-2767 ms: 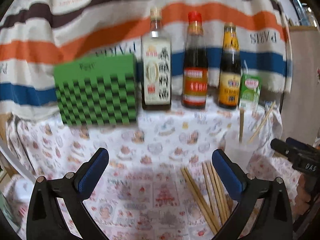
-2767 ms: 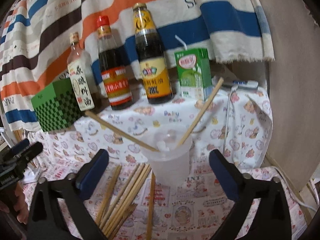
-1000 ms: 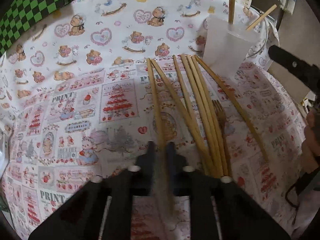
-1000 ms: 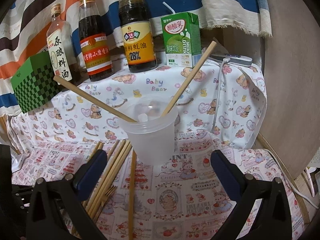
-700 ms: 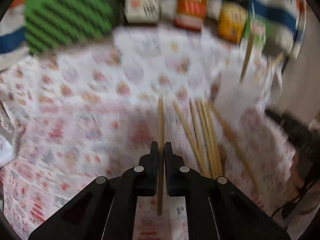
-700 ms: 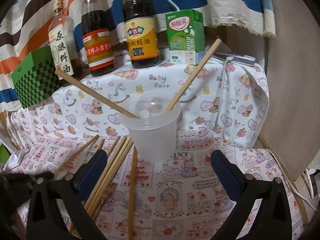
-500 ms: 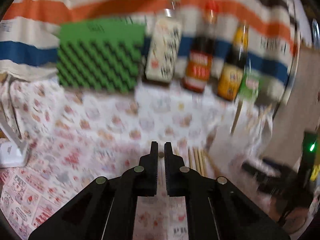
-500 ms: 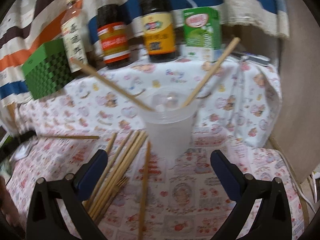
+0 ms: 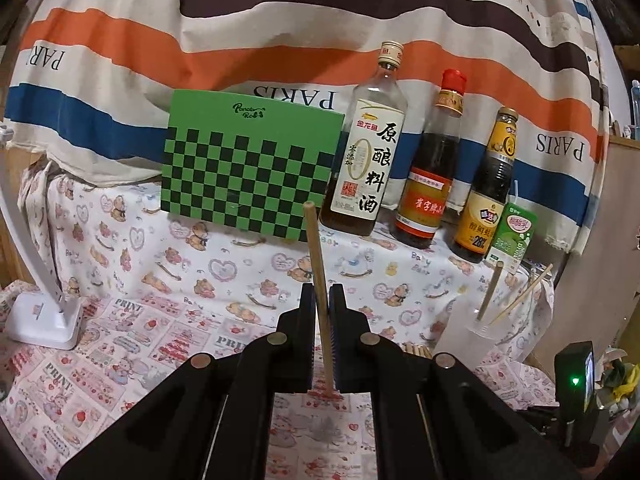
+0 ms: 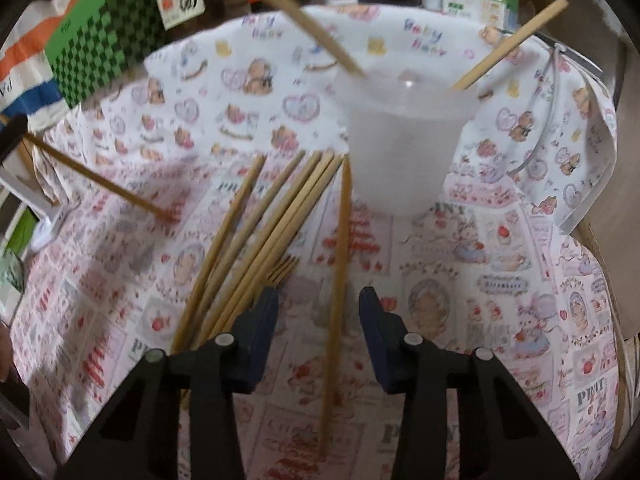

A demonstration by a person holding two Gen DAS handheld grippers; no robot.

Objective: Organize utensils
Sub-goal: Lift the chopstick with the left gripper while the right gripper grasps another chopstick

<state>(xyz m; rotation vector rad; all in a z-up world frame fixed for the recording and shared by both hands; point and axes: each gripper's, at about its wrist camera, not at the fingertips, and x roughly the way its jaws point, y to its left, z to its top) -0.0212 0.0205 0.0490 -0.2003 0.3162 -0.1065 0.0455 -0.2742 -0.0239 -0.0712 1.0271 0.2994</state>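
A striped cloth [image 9: 280, 40] hangs behind the desk [image 9: 120, 264], which wears a printed cover. At the back stand one green checkered box [image 9: 252, 184], three bottles [image 9: 370, 152] and one green carton [image 9: 514, 238]. One translucent cup [image 10: 404, 136] holds two chopsticks [image 10: 508, 42], leaning apart to left and right. Beside it lie six loose chopsticks [image 10: 276, 228] and one wooden fork [image 10: 282, 270], their long axes running toward the cup; one single stick [image 10: 338, 280] lies a little apart from the fanned bundle.

The left gripper [image 9: 320, 312] has its jaws closed on one chopstick [image 9: 316, 264], which juts forward and up along the fingers, its free end toward the box. A second ago that stick lay on the cover among the others; it is now lifted clear. The right gripper [image 10: 318, 314] has dropped low over the single stick, jaws now narrowed but still apart, straddling it without touching.
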